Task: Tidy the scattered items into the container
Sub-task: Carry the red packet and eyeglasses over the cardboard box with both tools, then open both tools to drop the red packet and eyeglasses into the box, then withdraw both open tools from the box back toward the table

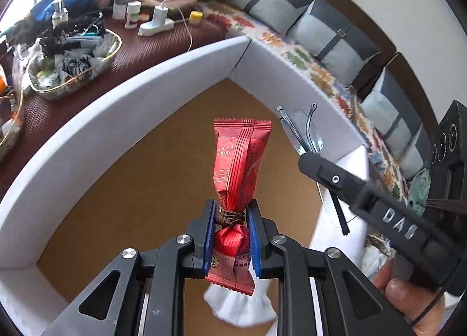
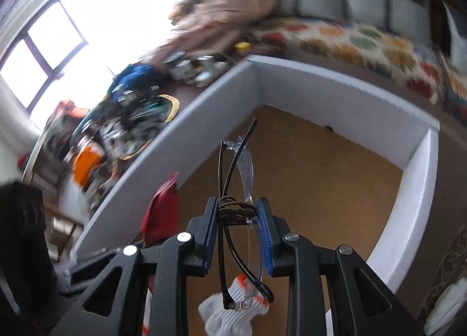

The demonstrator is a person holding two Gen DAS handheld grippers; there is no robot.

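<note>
Judging by the bare brown floor of the container [image 1: 151,166], you have not dropped anything in yet, at least in the part that shows; both items are held above it, so the releases are what is left, plus whatever else lies scattered outside.

Your left gripper [image 1: 232,216] is pinching the red snack packet [image 1: 240,158] around its waist, jaws pressed in close so the wrapper bulges above and below the blue pads. The packet points toward the far corner of the white-walled box, over the middle of the floor. A white glove [image 1: 239,304] lies below the gripper, near you.

Your right gripper [image 2: 237,210] is clamped on the folded glasses [image 2: 240,172], jaws narrowed onto the temples and clear lens, which stand upright between the pads. From the left wrist view the glasses sit to the right of the packet, close to the box's right wall; whether they touch it you cannot tell. The right wrist view is blurred, so finer contact is unclear.

The cluttered tray [image 1: 73,59] on the far left lies outside the box.
</note>
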